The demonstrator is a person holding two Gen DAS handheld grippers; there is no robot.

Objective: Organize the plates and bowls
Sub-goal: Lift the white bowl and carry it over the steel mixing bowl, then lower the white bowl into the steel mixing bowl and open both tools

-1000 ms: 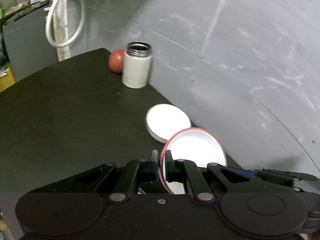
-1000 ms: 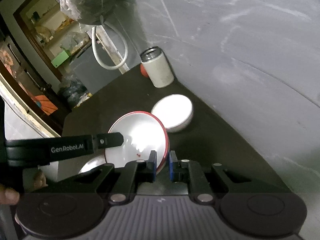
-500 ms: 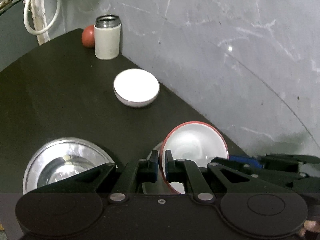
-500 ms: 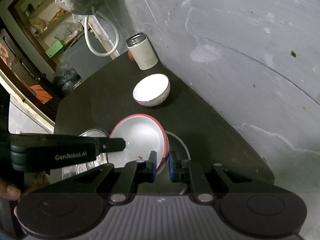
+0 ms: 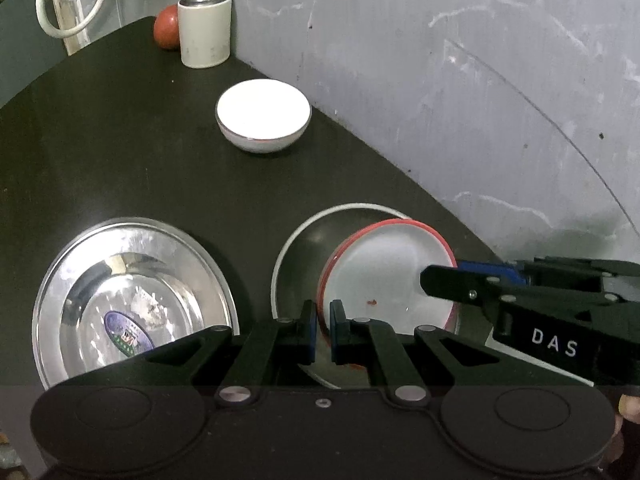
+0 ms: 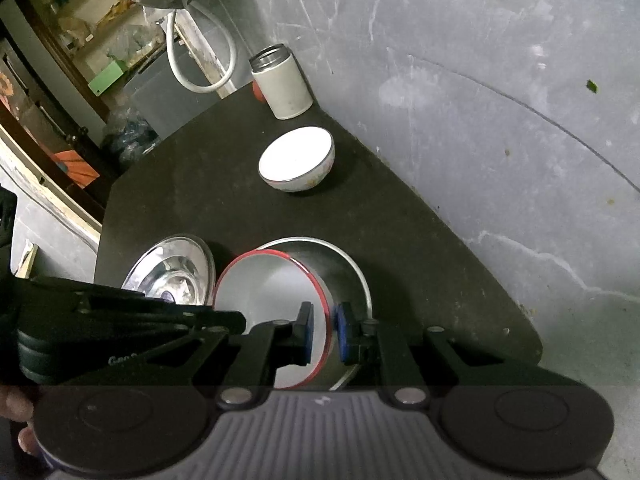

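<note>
Dark matte surface (image 5: 120, 168) set against a grey scuffed wall (image 5: 460, 80). Red-rimmed white enamel plate (image 5: 384, 276), held tilted over a larger white-rimmed grey plate (image 5: 304, 240) that lies flat on the surface near the wall edge; whether the red-rimmed plate's lower edge touches the grey plate cannot be told. Left gripper (image 5: 322, 330): jaws nearly closed, pinching the near rim of the red-rimmed plate between blue pads. Right gripper (image 6: 325, 330): jaws set either side of the same plate's rim on its opposite side, a narrow gap showing between the rim and the blue pads, so a firm pinch cannot be confirmed; in the left wrist view one of its fingers (image 5: 460, 284) lies across the plate's inner face. Shiny round stainless-steel plate (image 5: 132, 300) with a printed sticker at its centre, flat on the surface just beside the grey plate. White ceramic bowl (image 5: 264, 120) with a thin red line near its base, upright, well apart from the plates and nearer the wall. Cream cylindrical flask with open metal mouth (image 5: 205, 26), upright at the far corner, a red round object (image 5: 167, 32) beside it. White hose loop (image 5: 68, 4) hanging beyond the surface.
</note>
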